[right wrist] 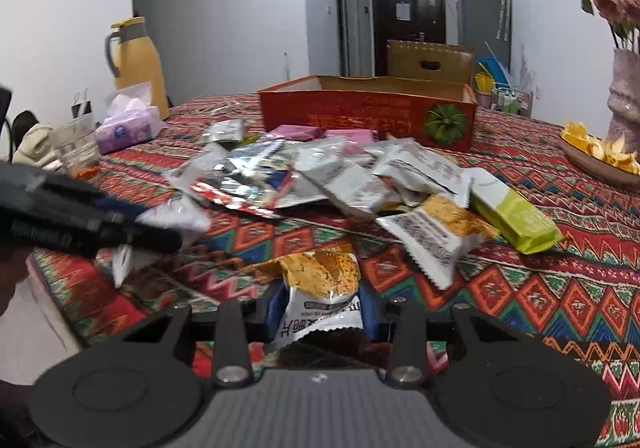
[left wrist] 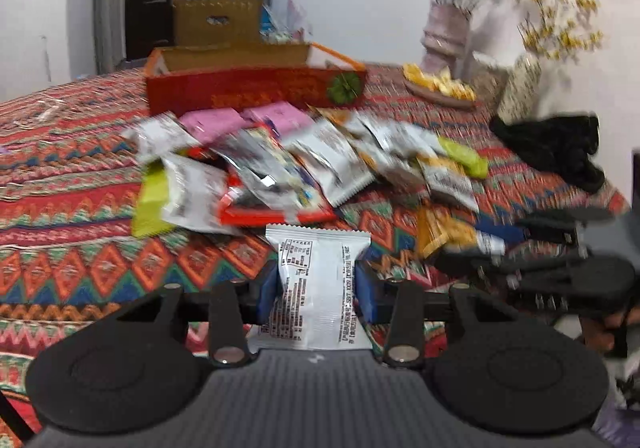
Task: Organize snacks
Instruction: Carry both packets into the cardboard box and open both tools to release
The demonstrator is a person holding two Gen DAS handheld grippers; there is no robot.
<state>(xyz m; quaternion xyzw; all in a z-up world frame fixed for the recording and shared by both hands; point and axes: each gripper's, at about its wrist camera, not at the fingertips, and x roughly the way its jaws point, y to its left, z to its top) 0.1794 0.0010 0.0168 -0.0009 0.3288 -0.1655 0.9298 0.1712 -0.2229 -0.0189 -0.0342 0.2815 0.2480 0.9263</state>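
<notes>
Clamped between the left gripper's (left wrist: 318,286) blue pads, a white foil snack packet with black print (left wrist: 318,284) stands upright above the patterned red woven tablecloth (left wrist: 80,175). Beyond it, the long red cardboard box (left wrist: 256,87) sits open behind a loose heap of foil snack packets (left wrist: 304,163). Closed likewise, the right gripper (right wrist: 320,306) pinches an orange-and-white crinkled snack packet (right wrist: 320,288) near the table's edge.
</notes>
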